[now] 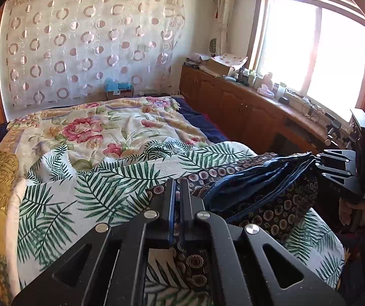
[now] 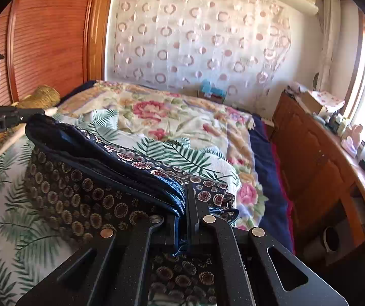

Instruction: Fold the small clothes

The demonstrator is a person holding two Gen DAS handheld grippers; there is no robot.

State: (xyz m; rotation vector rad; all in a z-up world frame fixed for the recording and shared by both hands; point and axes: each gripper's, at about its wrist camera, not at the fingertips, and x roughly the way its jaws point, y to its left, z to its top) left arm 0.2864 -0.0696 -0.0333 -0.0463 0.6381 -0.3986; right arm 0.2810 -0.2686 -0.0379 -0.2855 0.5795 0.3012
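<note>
Gripping one patterned garment (image 2: 80,193): left gripper (image 1: 178,186), right gripper (image 2: 186,199).

Both wrist views sit low and close over the bed (image 1: 121,125), facing the curtain (image 1: 90,40); each catches the other gripper, sharing the garment (image 2: 85,191).

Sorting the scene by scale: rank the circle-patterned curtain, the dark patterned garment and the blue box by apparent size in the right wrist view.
1. circle-patterned curtain
2. dark patterned garment, though it lies nearer the camera, so this ranking is unsure
3. blue box, far smaller
</note>
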